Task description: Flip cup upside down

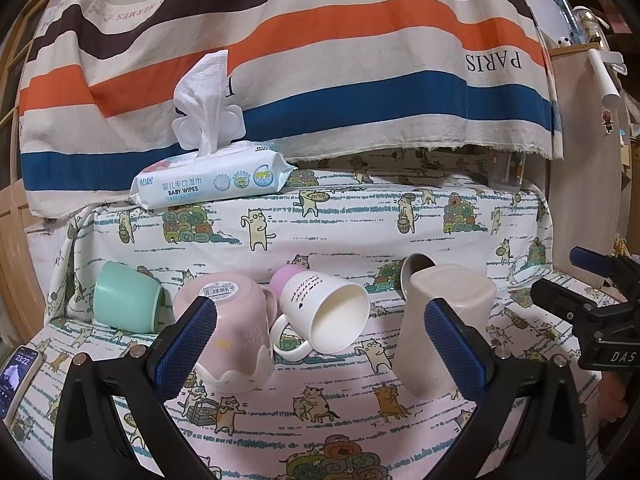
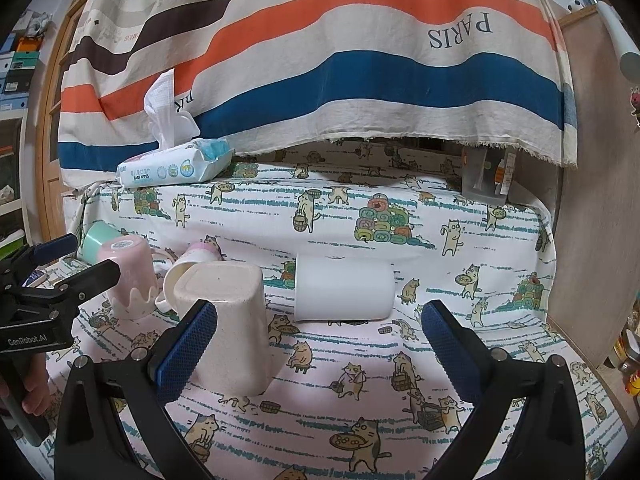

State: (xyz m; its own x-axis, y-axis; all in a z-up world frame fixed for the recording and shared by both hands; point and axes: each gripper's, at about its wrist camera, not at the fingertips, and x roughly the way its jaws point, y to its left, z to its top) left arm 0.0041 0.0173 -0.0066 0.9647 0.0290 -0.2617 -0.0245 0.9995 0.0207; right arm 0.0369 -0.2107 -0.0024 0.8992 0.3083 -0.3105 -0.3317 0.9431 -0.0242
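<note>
Several cups sit on the cat-print cloth. A beige square cup (image 1: 444,320) (image 2: 230,324) stands upside down. A pink cup (image 1: 234,328) (image 2: 130,280) also stands upside down. A white mug with a pink base (image 1: 324,312) lies on its side, mouth toward me. A mint green cup (image 1: 128,302) (image 2: 96,240) lies tipped. A white cylinder cup (image 2: 344,292) lies on its side. My left gripper (image 1: 320,340) is open and empty, above the cloth in front of the white mug. My right gripper (image 2: 320,340) is open and empty, just right of the beige cup.
A baby wipes pack (image 1: 212,178) (image 2: 172,166) lies on the raised ledge behind. A striped cloth (image 1: 320,60) hangs at the back. A phone (image 1: 18,376) lies at the left edge. A clear container (image 2: 486,178) stands at the back right. A wooden wall (image 2: 592,200) bounds the right.
</note>
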